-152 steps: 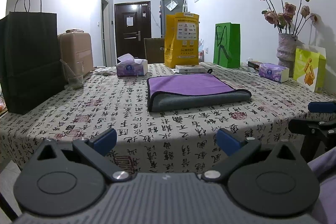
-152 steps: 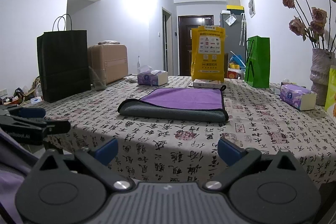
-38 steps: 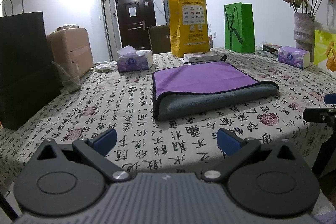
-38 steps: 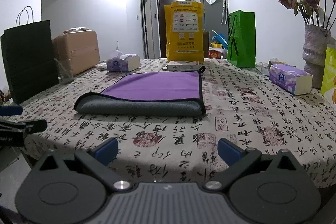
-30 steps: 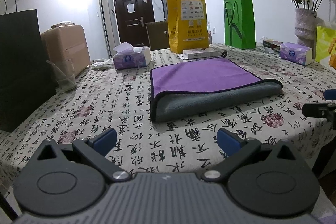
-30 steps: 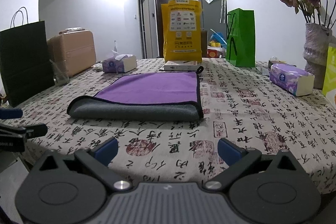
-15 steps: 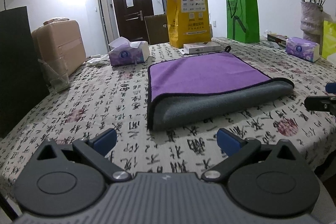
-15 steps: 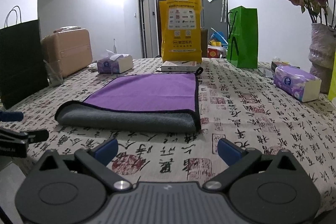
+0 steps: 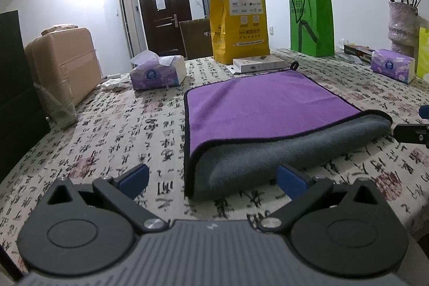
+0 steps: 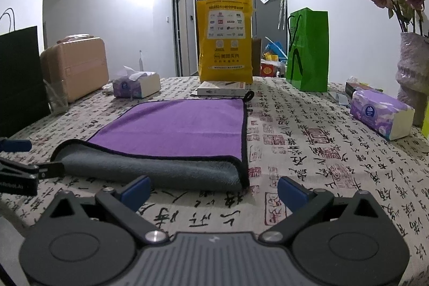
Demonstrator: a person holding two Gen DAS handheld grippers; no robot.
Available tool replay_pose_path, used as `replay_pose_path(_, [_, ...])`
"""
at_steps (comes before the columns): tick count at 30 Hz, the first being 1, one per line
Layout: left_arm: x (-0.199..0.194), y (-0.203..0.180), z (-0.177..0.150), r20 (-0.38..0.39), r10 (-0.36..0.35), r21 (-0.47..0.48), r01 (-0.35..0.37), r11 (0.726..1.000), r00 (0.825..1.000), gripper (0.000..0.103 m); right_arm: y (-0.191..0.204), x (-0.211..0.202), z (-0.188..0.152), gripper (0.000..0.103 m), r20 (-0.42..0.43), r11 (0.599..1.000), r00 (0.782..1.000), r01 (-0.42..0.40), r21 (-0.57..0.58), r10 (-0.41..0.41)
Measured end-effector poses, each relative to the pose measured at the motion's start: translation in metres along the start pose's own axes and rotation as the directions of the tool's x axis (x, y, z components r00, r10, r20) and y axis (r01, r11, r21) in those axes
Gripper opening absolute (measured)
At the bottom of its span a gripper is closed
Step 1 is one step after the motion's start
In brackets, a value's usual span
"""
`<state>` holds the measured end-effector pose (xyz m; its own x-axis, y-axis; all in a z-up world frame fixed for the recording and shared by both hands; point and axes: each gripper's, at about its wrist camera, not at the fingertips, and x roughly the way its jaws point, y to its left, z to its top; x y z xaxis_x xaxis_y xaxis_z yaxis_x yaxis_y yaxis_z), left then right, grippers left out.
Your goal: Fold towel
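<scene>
A towel, purple on top and grey underneath (image 9: 262, 109) (image 10: 182, 130), lies folded once on the patterned tablecloth, its rounded grey fold facing me. My left gripper (image 9: 211, 178) is open and empty, low over the table just in front of the fold's near left corner. My right gripper (image 10: 211, 190) is open and empty, just in front of the fold's near right corner. Each gripper's tip shows at the edge of the other view, beside the fold ends.
A yellow bag (image 9: 238, 18), a green bag (image 9: 312, 20) and a flat white box (image 9: 257, 63) stand behind the towel. Tissue packs (image 9: 158, 71) (image 10: 380, 114), a tan suitcase (image 9: 64, 63), a black bag and a flower vase (image 10: 410, 66) line the sides.
Both grippers have moved forward and lower towards the towel's grey folded edge; the towel looms larger. The towel has not moved. Both grippers stay open.
</scene>
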<state>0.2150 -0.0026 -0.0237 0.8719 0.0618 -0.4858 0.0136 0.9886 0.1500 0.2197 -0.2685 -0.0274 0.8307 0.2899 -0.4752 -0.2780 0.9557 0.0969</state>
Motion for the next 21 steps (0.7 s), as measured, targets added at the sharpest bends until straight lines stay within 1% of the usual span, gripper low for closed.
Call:
replay_pose_path(2, [0.005,0.001,0.003,0.007,-0.002,0.002,0.002,1.000,1.000,0.103,-0.001,0.005,0.003,0.098,0.000,1.000,1.000,0.002,-0.005,-0.002])
replay_pose_path(4, [0.011,0.002,0.006,0.013,-0.004,0.007,0.004,1.000,1.000,0.103,-0.002,0.011,0.006,0.095,0.000,1.000,1.000,0.005,-0.011,-0.005])
replay_pose_path(5, [0.014,0.002,0.008,0.010,-0.009,0.009,0.009,1.000,1.000,0.101,-0.003,0.014,0.007,0.092,0.000,1.000,1.000,0.005,-0.016,-0.005])
replay_pose_path(6, [0.018,0.002,0.009,0.004,-0.020,0.011,0.020,1.000,1.000,0.098,-0.003,0.018,0.009,0.088,0.000,1.000,1.000,0.005,-0.021,-0.005])
replay_pose_path(8, [0.025,0.004,0.012,-0.010,-0.039,0.006,0.039,0.999,0.999,0.087,-0.004,0.024,0.011,0.083,0.001,1.000,1.000,0.007,-0.029,-0.007])
replay_pose_path(9, [0.029,0.005,0.013,-0.019,-0.045,0.000,0.045,0.999,0.999,0.085,-0.004,0.028,0.013,0.081,-0.002,0.999,1.000,0.007,-0.034,-0.007])
replay_pose_path(10, [0.032,0.006,0.014,-0.028,-0.053,-0.005,0.053,0.999,0.998,0.080,-0.005,0.032,0.015,0.080,-0.003,0.999,1.000,0.007,-0.039,-0.007])
replay_pose_path(13, [0.042,0.009,0.017,-0.057,-0.078,-0.019,0.077,0.997,0.995,0.073,-0.007,0.042,0.021,0.072,-0.010,0.999,1.000,-0.006,-0.052,0.005])
replay_pose_path(15, [0.048,0.012,0.017,-0.071,-0.090,-0.034,0.088,0.996,0.993,0.069,-0.009,0.052,0.024,0.059,-0.024,0.998,1.000,-0.017,-0.055,0.015])
replay_pose_path(16, [0.050,0.013,0.017,-0.078,-0.094,-0.044,0.091,0.995,0.992,0.065,-0.010,0.056,0.025,0.056,-0.033,0.998,0.999,-0.019,-0.055,0.017])
replay_pose_path(17, [0.051,0.014,0.017,-0.086,-0.099,-0.054,0.094,0.994,0.991,0.058,-0.011,0.061,0.025,0.051,-0.045,0.998,0.999,-0.019,-0.052,0.016])
replay_pose_path(18, [0.053,0.016,0.017,-0.096,-0.107,-0.064,0.101,0.993,0.990,0.054,-0.013,0.065,0.026,0.046,-0.060,0.999,0.998,-0.019,-0.046,0.016])
replay_pose_path(19, [0.054,0.017,0.016,-0.104,-0.115,-0.070,0.108,0.992,0.988,0.047,-0.014,0.070,0.026,0.043,-0.076,0.999,0.997,-0.023,-0.042,0.020])
replay_pose_path(20, [0.054,0.018,0.016,-0.108,-0.121,-0.075,0.114,0.991,0.987,0.038,-0.015,0.073,0.026,0.038,-0.089,0.999,0.996,-0.028,-0.041,0.024])
replay_pose_path(21, [0.053,0.018,0.015,-0.109,-0.125,-0.077,0.117,0.990,0.986,0.033,-0.015,0.075,0.025,0.032,-0.098,0.999,0.995,-0.030,-0.041,0.026])
